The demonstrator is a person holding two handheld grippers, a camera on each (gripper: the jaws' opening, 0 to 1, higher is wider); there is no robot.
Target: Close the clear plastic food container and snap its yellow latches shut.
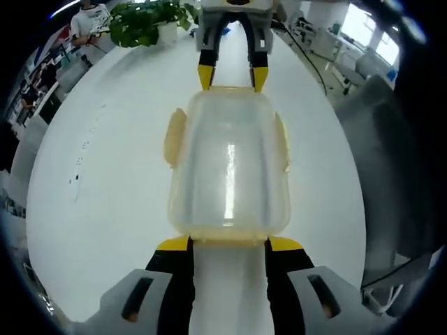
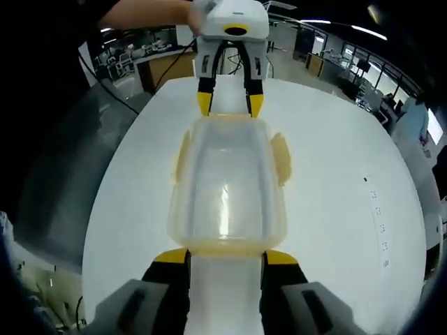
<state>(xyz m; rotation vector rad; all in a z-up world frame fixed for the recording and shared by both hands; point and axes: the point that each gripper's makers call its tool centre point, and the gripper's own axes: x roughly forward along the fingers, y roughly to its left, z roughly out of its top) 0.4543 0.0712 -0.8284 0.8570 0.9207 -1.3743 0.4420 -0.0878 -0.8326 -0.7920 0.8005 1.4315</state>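
At opposite ends of the clear plastic food container (image 1: pixel 228 171), both spread tools, left (image 1: pixel 228 243) and right (image 2: pixel 225 257), could slide it across the counter (image 1: pixel 105 174) if pressing unevenly.

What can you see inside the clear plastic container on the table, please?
Through the lid of the clear container, no contents can be made out, just glare and the white table beneath. The frosted plastic blurs the view, so small items cannot be ruled out.
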